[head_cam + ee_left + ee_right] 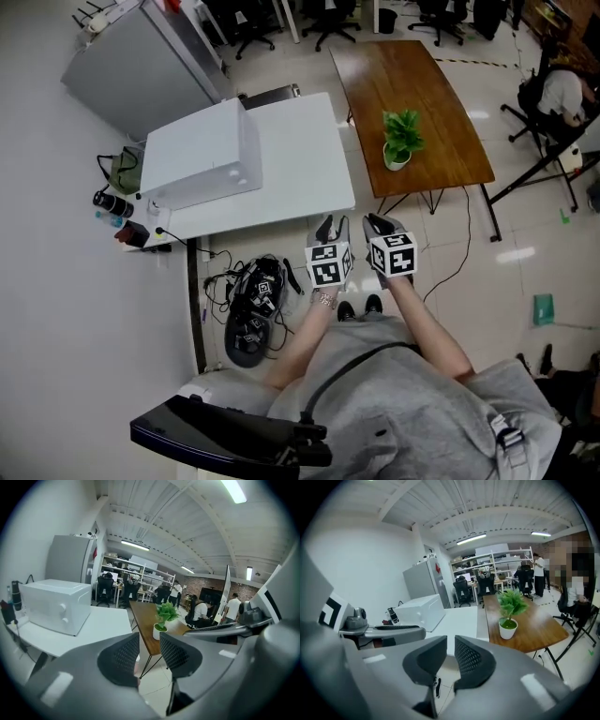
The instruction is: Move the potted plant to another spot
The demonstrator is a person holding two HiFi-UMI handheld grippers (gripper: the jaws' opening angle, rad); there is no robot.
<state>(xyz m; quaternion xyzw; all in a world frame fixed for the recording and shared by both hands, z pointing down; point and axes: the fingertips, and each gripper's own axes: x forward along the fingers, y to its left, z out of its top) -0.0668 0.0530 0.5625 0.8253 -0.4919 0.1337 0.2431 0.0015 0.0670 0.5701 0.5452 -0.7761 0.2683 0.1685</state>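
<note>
The potted plant (401, 141), green leaves in a small white pot, stands near the front edge of the brown wooden table (431, 84). It also shows in the left gripper view (164, 616) and the right gripper view (509, 613), some way beyond the jaws. I hold both grippers side by side over the floor, short of the table. My left gripper (334, 227) (150, 641) has a narrow gap between its pads and nothing in it. My right gripper (381, 225) (451, 644) is shut and empty.
A white table (300, 159) with a white microwave (202, 155) stands left of the wooden one, and a grey fridge (141, 66) behind it. A black bag and cables (253, 309) lie on the floor at left. A seated person (562, 94) and office chairs are at the far right.
</note>
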